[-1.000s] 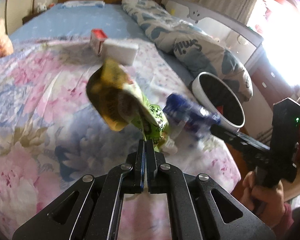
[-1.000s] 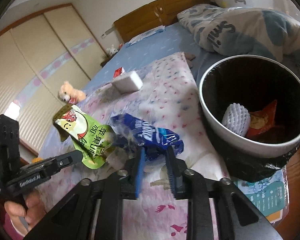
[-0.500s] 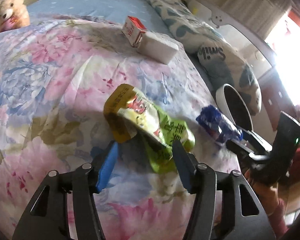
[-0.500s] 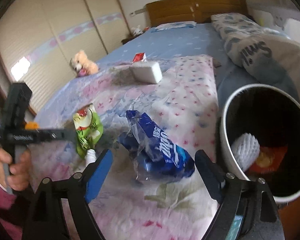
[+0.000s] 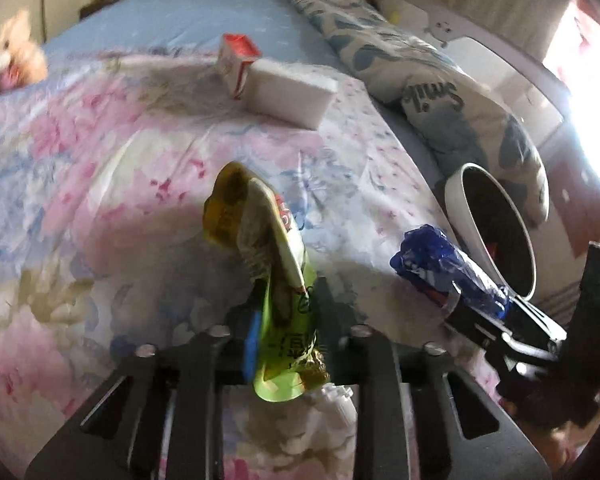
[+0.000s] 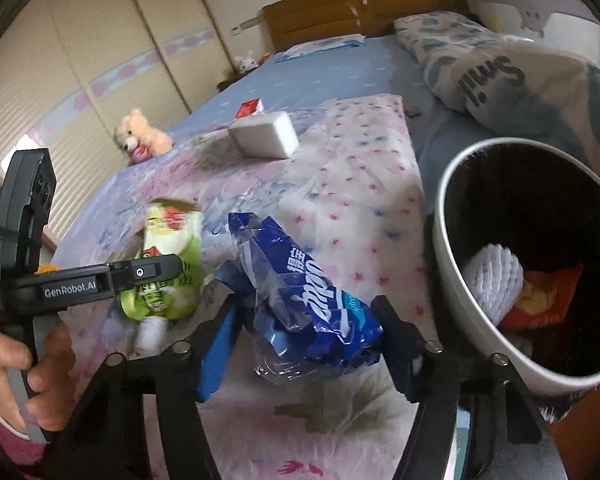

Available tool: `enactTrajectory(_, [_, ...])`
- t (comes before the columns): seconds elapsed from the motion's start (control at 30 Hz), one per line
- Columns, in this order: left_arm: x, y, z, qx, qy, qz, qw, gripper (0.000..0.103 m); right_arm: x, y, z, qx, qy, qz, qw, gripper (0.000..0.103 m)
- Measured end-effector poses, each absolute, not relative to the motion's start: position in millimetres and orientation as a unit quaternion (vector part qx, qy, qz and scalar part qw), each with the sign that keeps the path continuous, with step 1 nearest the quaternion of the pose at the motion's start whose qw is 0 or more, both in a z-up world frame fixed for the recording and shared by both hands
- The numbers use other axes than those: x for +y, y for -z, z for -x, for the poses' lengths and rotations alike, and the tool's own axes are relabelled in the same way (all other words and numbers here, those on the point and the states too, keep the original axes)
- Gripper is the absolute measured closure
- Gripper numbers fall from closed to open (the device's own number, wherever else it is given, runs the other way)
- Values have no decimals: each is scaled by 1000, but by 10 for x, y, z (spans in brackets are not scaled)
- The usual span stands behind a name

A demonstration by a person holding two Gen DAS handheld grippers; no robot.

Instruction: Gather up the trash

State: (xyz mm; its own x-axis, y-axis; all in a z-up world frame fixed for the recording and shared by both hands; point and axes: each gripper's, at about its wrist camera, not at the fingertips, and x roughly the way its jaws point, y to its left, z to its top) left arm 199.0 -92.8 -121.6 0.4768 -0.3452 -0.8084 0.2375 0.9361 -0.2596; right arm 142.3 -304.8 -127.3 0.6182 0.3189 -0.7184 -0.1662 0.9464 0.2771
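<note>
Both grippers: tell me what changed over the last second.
Each gripper let its wrapper drop onto the quilt, opened wide, and is now closing again: left gripper around the green pouch, right gripper around the blue wrapper. The bin, white block and red box stayed put.

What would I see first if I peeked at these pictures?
Probably the crinkly blue wrapper between the fingers of the right gripper, whose jaws are closing around it, on the flowery bedspread. Just left of it, the left gripper is closing on a green snack pouch. On the right stands a white trash bin with a black liner and some trash already inside.
</note>
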Motion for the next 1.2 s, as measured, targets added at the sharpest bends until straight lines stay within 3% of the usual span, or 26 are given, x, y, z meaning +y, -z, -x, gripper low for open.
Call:
enactTrajectory(0.17, [-967, 1146, -1829, 473, 198, 32, 858, 87, -3142, 1260, -1274, 403, -115, -144, 897, 47])
enactTrajectory(1.2, [-1716, 793, -1308, 435, 264, -48, 860, 87, -3731, 798, -629, 321, -36, -223, 920, 47])
